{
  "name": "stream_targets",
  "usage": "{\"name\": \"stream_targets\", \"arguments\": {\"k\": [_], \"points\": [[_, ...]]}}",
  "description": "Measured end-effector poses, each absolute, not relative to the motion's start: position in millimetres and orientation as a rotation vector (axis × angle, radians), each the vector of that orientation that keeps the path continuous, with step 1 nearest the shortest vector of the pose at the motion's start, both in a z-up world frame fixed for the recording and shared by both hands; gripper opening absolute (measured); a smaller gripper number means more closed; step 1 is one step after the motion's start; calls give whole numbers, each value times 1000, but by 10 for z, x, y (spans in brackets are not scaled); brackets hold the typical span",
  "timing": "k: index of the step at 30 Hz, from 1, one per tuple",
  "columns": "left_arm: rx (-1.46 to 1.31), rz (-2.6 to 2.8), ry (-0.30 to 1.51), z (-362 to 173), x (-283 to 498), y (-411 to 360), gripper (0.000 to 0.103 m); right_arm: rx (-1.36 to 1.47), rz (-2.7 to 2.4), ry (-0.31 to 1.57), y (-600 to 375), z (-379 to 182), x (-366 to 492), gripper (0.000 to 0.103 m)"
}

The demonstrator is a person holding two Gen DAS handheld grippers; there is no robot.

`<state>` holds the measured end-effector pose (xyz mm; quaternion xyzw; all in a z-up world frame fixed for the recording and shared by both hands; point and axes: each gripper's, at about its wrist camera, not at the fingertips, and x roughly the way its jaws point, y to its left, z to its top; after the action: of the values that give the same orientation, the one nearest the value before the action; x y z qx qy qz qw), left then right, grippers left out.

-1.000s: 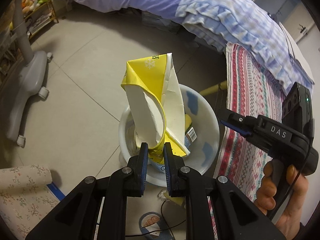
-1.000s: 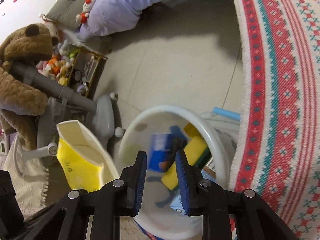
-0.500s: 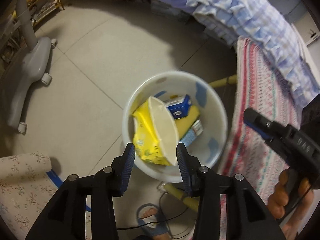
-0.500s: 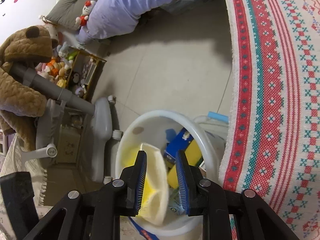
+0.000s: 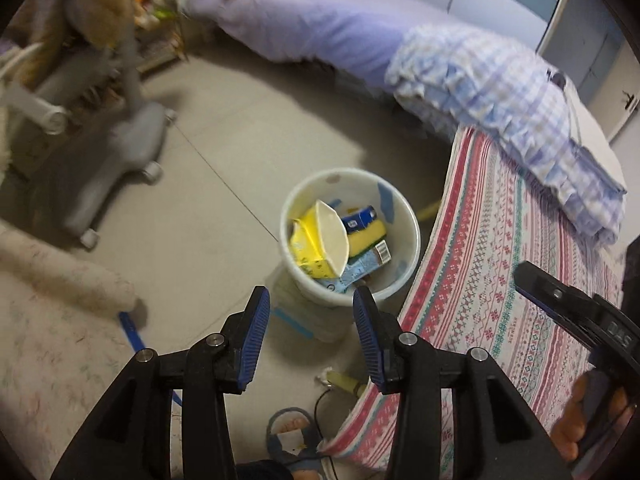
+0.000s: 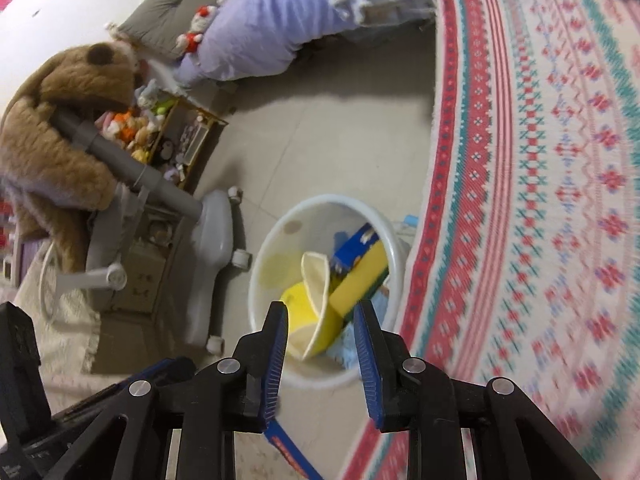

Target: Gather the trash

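- Our left gripper (image 5: 308, 330) hangs above the white bin (image 5: 404, 278) with its jaws opening and nothing between the pads — released, empty.
- The yellow carton (image 5: 310, 250) lies inside the bin, ahead of and below the left fingertips, leaning against a blue box (image 5: 360, 216) and a yellow sponge (image 5: 368, 238); we judge this drop done.
- Our right gripper (image 6: 322, 344) also stands parted and opening, with nothing pinched; the bin's contents only show through the gap beyond its pads.
- To finish the step well, we should keep both sets of fingers clear of the bin rim as we draw back, so nothing tips it.
- Next we should look for remaining rubbish: a small pale scrap (image 5: 326, 376) lies on the floor just below the left gripper's right finger, beside the patterned blanket (image 5: 500, 300) — possibly trash, though we cannot tell what it is.
- Approach it from above with jaws wide, since the floor is flat and the scrap looks low.
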<state>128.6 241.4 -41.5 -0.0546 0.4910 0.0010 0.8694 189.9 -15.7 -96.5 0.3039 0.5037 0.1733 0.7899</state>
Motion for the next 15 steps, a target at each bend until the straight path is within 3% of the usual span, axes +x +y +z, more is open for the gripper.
{"name": "stream_targets", "arguments": {"k": [4,8,10,11,15], "points": [[-151,31,954,-299,775,2385,55,559,439,1031,-117,-584,1503,44],[-147,37,893,-242,274,2240,58,426,511,956,-52,-293,979,47],[-134,47,875,-246,97,2161,73,359,517,920,-58,-205,722,50],[-127,51,865,-252,10,2109,75,325,516,901,-77,-166,583,52],[-92,43,858,-299,-210,1869,75,243,500,830,-218,-108,148,59]]}}
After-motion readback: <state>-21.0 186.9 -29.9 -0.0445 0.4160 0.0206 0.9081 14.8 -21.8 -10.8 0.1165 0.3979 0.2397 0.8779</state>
